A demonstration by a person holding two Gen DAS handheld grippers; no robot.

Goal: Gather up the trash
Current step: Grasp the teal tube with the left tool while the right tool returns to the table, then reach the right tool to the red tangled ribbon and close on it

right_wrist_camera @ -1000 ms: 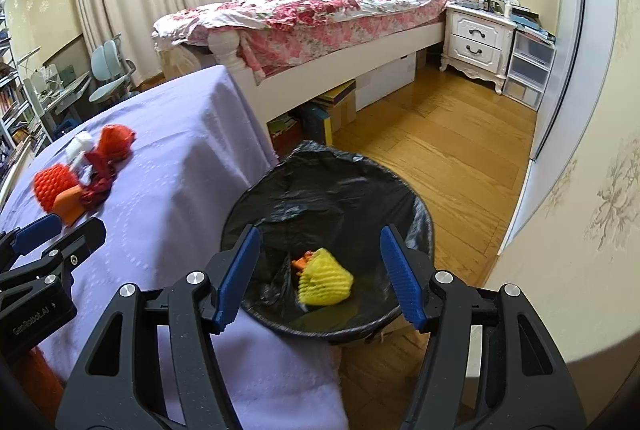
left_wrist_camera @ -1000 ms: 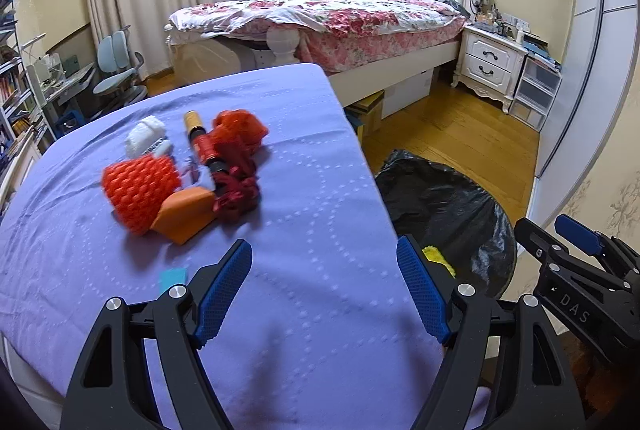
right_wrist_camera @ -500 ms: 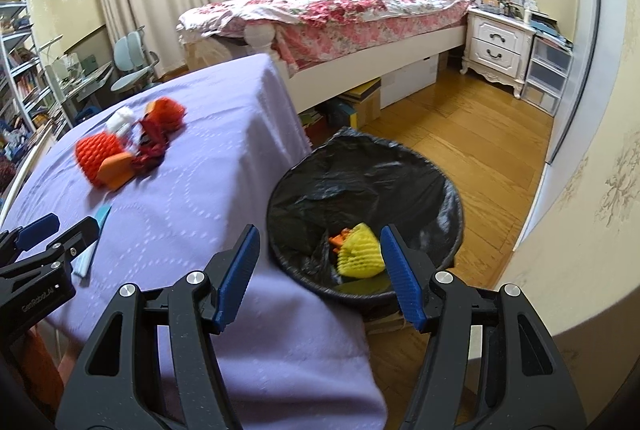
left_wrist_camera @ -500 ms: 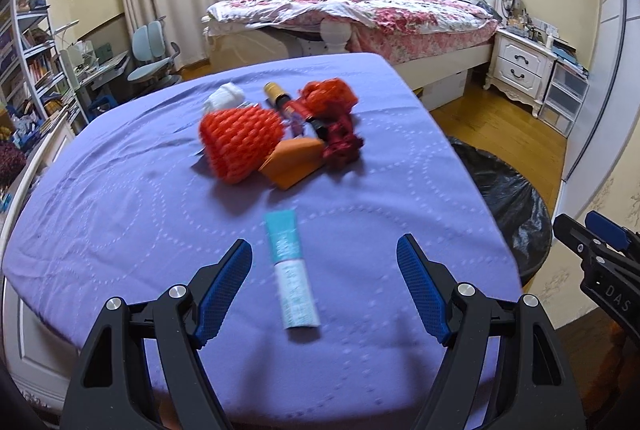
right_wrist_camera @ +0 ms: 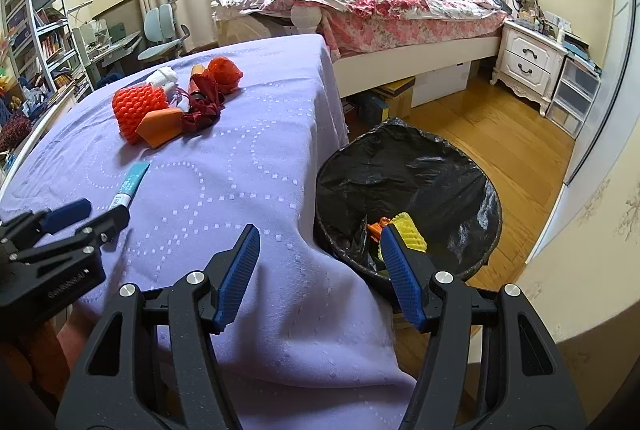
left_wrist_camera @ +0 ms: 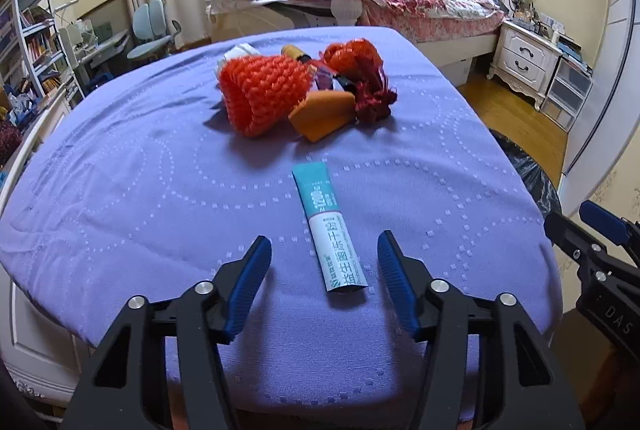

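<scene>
A teal and white tube (left_wrist_camera: 328, 228) lies flat on the purple table (left_wrist_camera: 160, 189), its near end between the blue pads of my open, empty left gripper (left_wrist_camera: 324, 254). Behind it is a heap of trash: a red foam net (left_wrist_camera: 262, 93), an orange wedge (left_wrist_camera: 322, 113), a dark red tangle (left_wrist_camera: 372, 101). My right gripper (right_wrist_camera: 320, 250) is open and empty over the table's corner, beside the black-lined trash bin (right_wrist_camera: 408, 169), which holds a yellow foam net (right_wrist_camera: 412, 234). The tube also shows in the right wrist view (right_wrist_camera: 130, 185).
The bin stands on the wooden floor (right_wrist_camera: 500, 133) right of the table. A bed (right_wrist_camera: 380, 9) and a white nightstand (right_wrist_camera: 528, 61) are behind. Shelves and a desk chair (right_wrist_camera: 160, 37) stand at the far left.
My left gripper has swung left from the bin side to face the tube, which now lies between its fingers. My right gripper has pulled back from over the bin to the table's corner.
</scene>
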